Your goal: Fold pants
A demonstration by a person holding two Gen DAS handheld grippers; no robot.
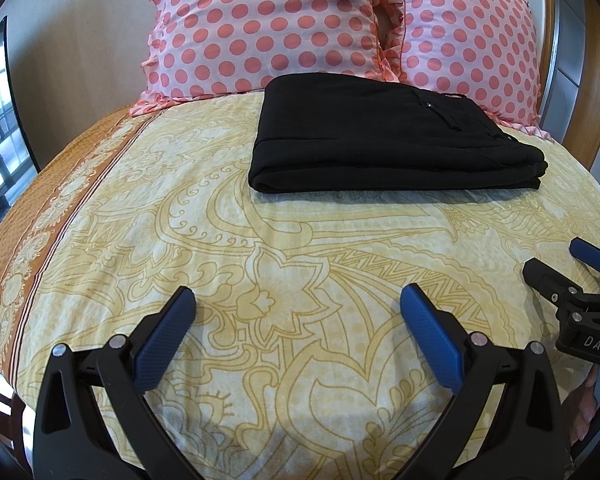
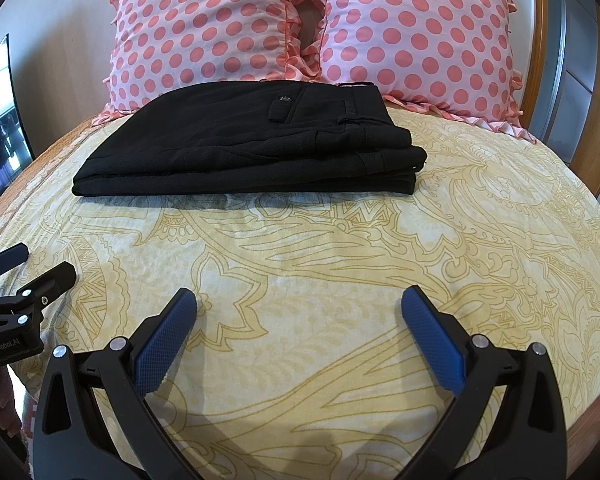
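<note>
Both claws are released and grasp nothing. Left gripper, black plastic with blue textured pads, hovers over the yellow paisley-patterned bedsheet with its fingers spread wide. Right gripper, of the same build, is likewise spread wide above the sheet. Each appears at the edge of the other's view: the right unit's body carries white lettering of which "DAS" is legible, the rest cut off; the left unit's body reads "GenRobot.AI".

Black fabric pants lie folded into a flat rectangular stack on the sheet, well ahead of both grippers, back pocket button and belt loops facing up. Stack sits just in front of two pink pillows with coral polka dots, which lean against the wall.
</note>
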